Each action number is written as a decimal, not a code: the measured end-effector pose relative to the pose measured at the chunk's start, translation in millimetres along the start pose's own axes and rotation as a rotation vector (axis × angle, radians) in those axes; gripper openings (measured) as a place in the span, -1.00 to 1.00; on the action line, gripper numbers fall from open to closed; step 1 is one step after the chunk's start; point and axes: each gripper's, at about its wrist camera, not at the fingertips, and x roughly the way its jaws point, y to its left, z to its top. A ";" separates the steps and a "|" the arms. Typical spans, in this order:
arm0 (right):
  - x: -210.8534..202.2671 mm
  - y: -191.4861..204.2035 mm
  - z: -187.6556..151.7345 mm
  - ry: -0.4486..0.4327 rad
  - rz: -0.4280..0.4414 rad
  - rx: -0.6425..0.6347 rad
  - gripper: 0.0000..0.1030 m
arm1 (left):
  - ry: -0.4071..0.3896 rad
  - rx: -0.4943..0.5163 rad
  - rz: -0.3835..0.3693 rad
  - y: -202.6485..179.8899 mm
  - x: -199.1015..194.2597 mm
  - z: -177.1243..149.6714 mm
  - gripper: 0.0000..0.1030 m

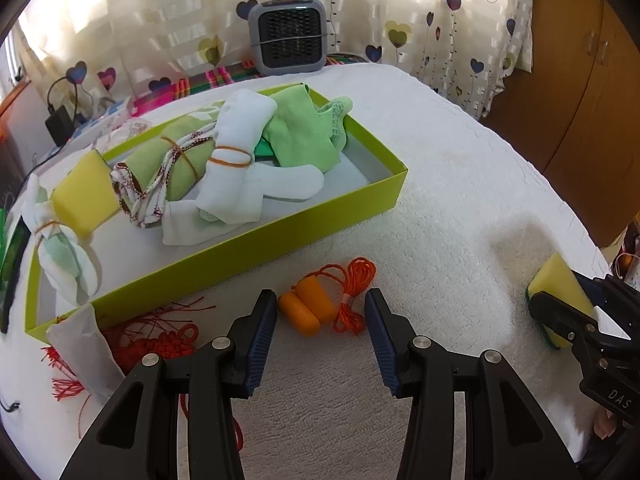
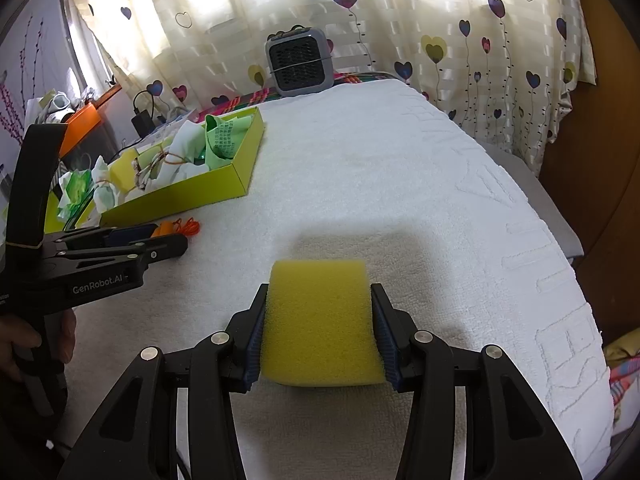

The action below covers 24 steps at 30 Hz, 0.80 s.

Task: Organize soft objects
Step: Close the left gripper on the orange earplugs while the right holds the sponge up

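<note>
While the right gripper [image 2: 320,336] is clamped on a yellow sponge [image 2: 320,324], both pads pressed against the sponge's sides, the sponge is held just above a white towel [image 2: 380,168] covering the table, with its shadow cast on the towel ahead of it. A dark green scouring layer is seen on the sponge's underside in the left wrist view. The left gripper [image 1: 320,340] is spread wide, nothing between its fingers, and is poised over a pair of orange earplugs [image 1: 306,310] joined by a coiled orange cord [image 1: 354,292]; whether the pads touch the towel cannot be told. The earplugs lie on the towel just beside the near wall of a lime-green box [image 1: 256,240], which is set toward the table's left edge. Inside the box are noted a second yellow sponge [image 1: 84,196], a rolled olive cloth [image 1: 176,160] bound with a rubber band, white socks [image 1: 240,152] bound likewise, and a light green cloth [image 1: 304,128]. A red knotted tassel [image 1: 160,344] lies on the towel outside the box's near-left corner. A grey fan heater [image 1: 288,36] stands at the table's far edge, before a heart-printed curtain [image 1: 440,12].
</note>
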 end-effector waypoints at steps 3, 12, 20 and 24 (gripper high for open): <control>-0.1 -0.2 -0.2 0.000 0.000 0.000 -0.07 | -0.001 -0.003 -0.002 0.6 -0.6 0.4 -0.14; 0.0 -0.2 -0.3 0.000 0.001 0.000 -0.06 | -0.009 0.000 -0.003 1.3 -0.7 2.4 -0.18; 0.3 -0.3 -0.4 0.001 -0.001 -0.001 -0.06 | -0.023 -0.001 0.001 1.4 -1.5 1.2 -0.36; 0.2 -0.5 -0.2 0.000 0.000 0.000 -0.06 | -0.027 0.005 -0.004 1.4 -0.6 1.8 -0.48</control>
